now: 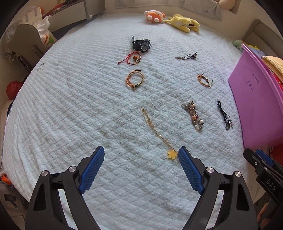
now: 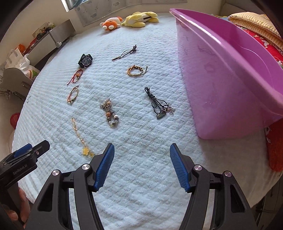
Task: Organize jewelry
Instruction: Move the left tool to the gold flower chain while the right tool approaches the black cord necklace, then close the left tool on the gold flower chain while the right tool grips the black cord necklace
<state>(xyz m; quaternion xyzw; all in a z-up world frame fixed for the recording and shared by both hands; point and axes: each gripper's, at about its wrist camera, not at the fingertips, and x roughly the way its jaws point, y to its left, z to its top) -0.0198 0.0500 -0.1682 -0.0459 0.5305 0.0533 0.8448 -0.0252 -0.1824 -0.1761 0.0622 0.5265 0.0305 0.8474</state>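
Note:
Several jewelry pieces lie spread on a white quilted blanket [image 1: 70, 115]. A gold chain with a yellow flower pendant [image 1: 172, 154] lies just ahead of my open, empty left gripper [image 1: 141, 155]. A beaded bracelet [image 2: 110, 113] and a black cord necklace [image 2: 157, 104] lie ahead of my open, empty right gripper [image 2: 142, 154]. Farther off are a black watch [image 1: 141, 45], a red cord bracelet [image 1: 131, 58], an orange braided bracelet [image 1: 134, 79], another braided bracelet [image 2: 136, 70] and a dark cord [image 2: 124, 53]. A purple plastic tub [image 2: 221, 79] stands at the right.
Two plush toys, orange [image 1: 153, 16] and yellow [image 1: 184, 22], lie at the far edge of the blanket. Red and yellow bedding [image 2: 261, 35] lies behind the tub. A small metal ring [image 1: 40, 66] sits near the blanket's left edge. Furniture and bags stand beyond it.

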